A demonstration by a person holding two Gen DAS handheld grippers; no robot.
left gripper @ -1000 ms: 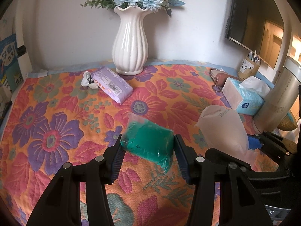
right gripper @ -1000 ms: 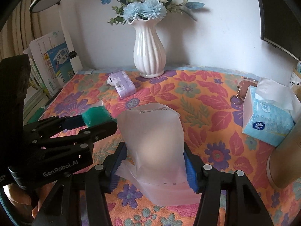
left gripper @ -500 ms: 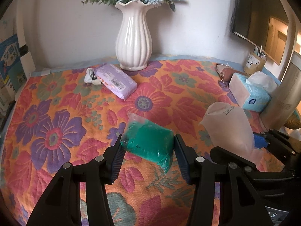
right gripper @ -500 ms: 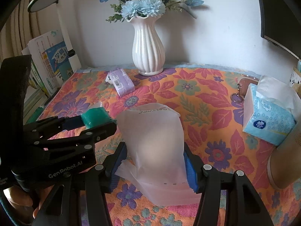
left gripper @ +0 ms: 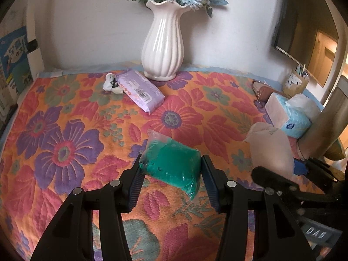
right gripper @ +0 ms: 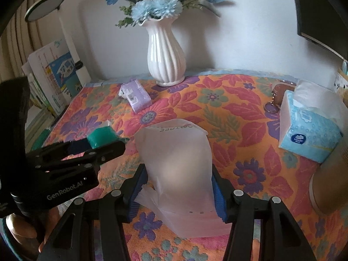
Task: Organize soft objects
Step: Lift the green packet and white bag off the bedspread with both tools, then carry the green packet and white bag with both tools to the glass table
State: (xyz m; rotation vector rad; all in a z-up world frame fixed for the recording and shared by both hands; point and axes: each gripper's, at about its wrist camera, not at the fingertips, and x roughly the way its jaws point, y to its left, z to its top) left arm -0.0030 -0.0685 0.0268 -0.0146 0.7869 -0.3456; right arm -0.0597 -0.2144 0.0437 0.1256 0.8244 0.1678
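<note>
My left gripper [left gripper: 171, 167] is shut on a green soft item in a clear plastic bag [left gripper: 171, 163] and holds it above the floral cloth [left gripper: 65, 130]. The green bag [right gripper: 101, 138] also shows in the right wrist view, between the left gripper's fingers [right gripper: 87, 150]. My right gripper [right gripper: 178, 184] is shut on a frosted white pouch [right gripper: 177, 163], held upright above the cloth; the pouch [left gripper: 269, 148] shows at the right in the left wrist view. A purple soft pack [left gripper: 139, 92] lies by the vase, with a small white crumpled item [left gripper: 111, 83] touching its left end.
A white ribbed vase [left gripper: 163, 47] with blue flowers stands at the back centre. A blue tissue box [right gripper: 308, 126] and a brown pouch with a key ring [right gripper: 282, 87] sit at the right. A tall beige cylinder [left gripper: 328, 126] stands far right. Books [right gripper: 54, 76] stand left.
Both grippers have pulled back and risen slightly, so the vase and purple pack look farther away. Both keep their hold on their bags.
</note>
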